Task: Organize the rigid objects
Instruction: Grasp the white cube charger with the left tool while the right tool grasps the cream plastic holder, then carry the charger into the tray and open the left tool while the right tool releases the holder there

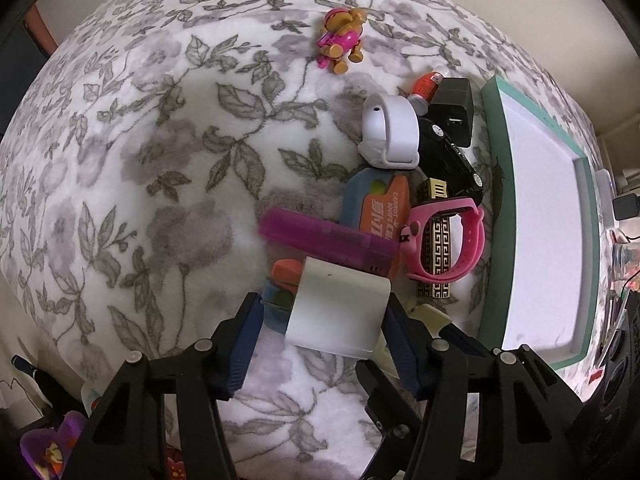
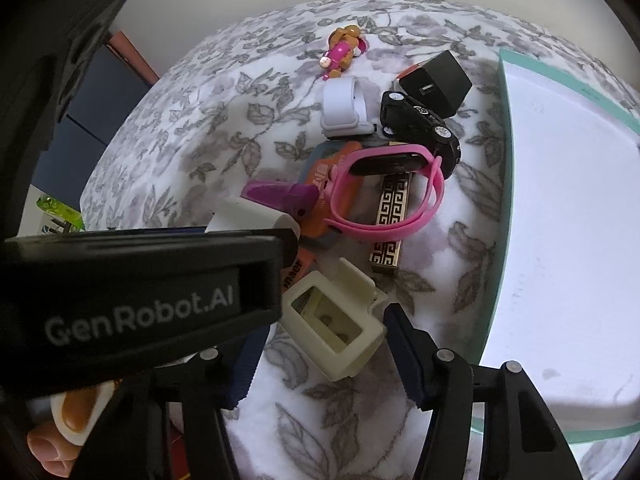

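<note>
Left wrist view: the left gripper has its fingers pinching a white rounded plastic block above the near end of the pile on the floral blanket. Right wrist view: the right gripper, reaching forward low, has fingers spread either side of a cream open-lidded plastic case.

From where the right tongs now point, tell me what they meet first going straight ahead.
The right tongs are open, and the cream plastic case already lies between the fingers, so it would likely be met first. Beyond it lies the gold patterned bar, though depth is unclear.
</note>
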`<state>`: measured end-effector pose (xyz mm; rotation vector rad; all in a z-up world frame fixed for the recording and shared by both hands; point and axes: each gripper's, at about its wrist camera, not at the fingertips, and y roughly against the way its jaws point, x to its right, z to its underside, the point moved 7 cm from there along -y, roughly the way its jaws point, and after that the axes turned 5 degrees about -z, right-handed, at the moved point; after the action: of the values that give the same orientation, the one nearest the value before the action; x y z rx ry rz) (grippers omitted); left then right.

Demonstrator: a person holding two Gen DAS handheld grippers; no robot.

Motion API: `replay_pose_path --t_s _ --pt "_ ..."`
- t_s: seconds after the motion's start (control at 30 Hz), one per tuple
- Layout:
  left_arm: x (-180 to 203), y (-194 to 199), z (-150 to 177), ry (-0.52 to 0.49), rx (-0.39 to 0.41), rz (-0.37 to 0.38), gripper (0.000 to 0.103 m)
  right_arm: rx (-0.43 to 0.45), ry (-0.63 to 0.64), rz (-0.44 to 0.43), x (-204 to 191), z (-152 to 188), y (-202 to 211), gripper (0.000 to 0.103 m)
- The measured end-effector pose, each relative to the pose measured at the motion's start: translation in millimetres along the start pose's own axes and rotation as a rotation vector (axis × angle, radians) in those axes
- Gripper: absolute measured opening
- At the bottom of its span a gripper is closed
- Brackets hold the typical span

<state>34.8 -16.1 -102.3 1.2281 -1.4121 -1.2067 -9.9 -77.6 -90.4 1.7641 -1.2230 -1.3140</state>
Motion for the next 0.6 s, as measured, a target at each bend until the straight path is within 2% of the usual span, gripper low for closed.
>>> replay_pose_path --t_s 0.23,0.43,0.6 --pt "-5.5 16.6 -0.1 0.006 0.027 -0.006 0.062 0.015 -0.041 -0.016 4.9 -1.0 10.3 0.053" --pt "-10.2 35.0 -4.7 0.013 0.074 -0.007 0.061 0.032 -0.059 -0.026 8.2 -2.0 19.8 0.051" --pt "-15.0 45.8 -9.5 0.036 0.115 -0.003 0.061 0.079 -0.08 -0.055 12.5 -5.9 41.1 0.051"
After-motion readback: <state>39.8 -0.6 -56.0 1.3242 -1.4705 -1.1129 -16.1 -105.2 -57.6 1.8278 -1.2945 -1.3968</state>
